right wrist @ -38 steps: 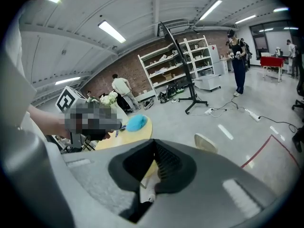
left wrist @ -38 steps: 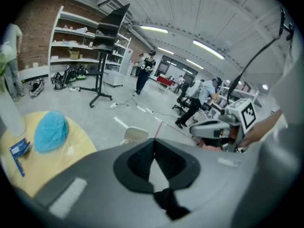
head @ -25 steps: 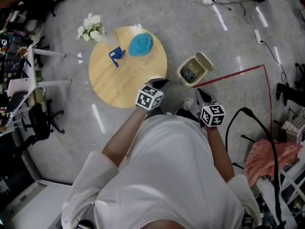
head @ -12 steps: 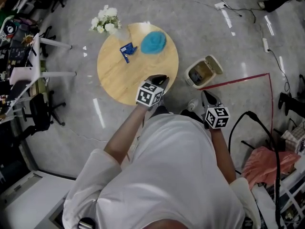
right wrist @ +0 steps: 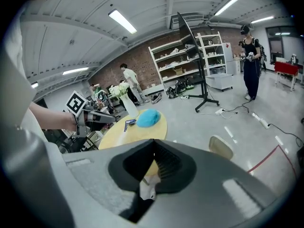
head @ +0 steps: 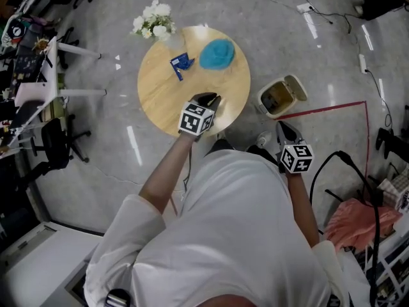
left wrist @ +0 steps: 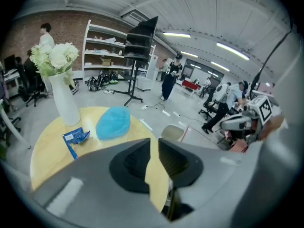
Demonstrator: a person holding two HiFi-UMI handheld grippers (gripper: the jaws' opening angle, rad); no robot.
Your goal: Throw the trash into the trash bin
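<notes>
**Left hand-held gripper** (head: 209,98) (left wrist: 154,144): It is positioned over the near part of the round light wooden table (head: 166,98) (left wrist: 45,148). The jaws stand slightly apart and have just been opening. Nothing is between them; only the table top shows through the narrow gap.

**Right hand-held gripper** (head: 281,128) (right wrist: 153,142): It is held over the floor, to the right of the table. The jaws are closed tip to tip and grasp nothing.

**Trash:** The crumpled blue foil wrapper (head: 181,62) (left wrist: 75,137) (right wrist: 129,122) lies on the table, ahead of the left hand-held gripper and to its left. The blue crumpled soft cover (head: 216,54) (left wrist: 113,122) (right wrist: 147,118) lies on the table ahead of the same hand-held gripper. It is just beside the wrapper, on the wrapper's right. Neither item touches a hand-held gripper.

**Beige plastic trash bin** (head: 281,96) (left wrist: 173,133) (right wrist: 221,146): It stands on the floor with its lid raised. It is just ahead of the right hand-held gripper and to the right of the left one, beside the table edge.

**White vase of white flowers** (head: 155,19) (left wrist: 64,99): It stands upright at the far edge of the table, beyond the wrapper as seen from the left hand-held gripper.
</notes>
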